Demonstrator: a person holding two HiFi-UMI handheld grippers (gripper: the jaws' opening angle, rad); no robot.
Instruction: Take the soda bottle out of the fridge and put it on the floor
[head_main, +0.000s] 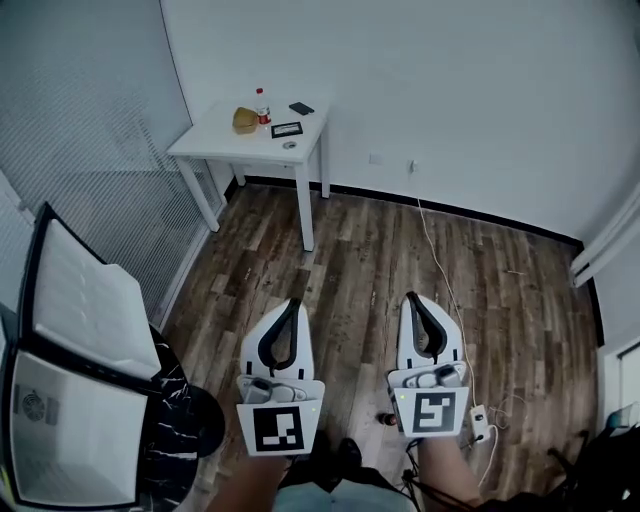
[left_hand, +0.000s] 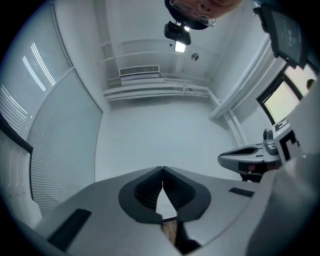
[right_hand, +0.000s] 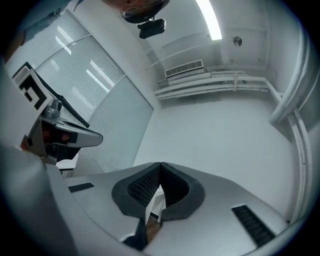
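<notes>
Our left tongs and right tongs are both closed on nothing, side by side over the floor. We think the risk here is taking the wrong bottle. The only bottle we see is on the table at 11 o'clock, while the fridge at 8 o'clock hides its inside. That bottle stands upright, with its long axis vertical and its red cap up.

Floor wide open ahead, centre. Fridge blocks left side; bench stands in far left corner. Cable + power strip lie on floor at right.
</notes>
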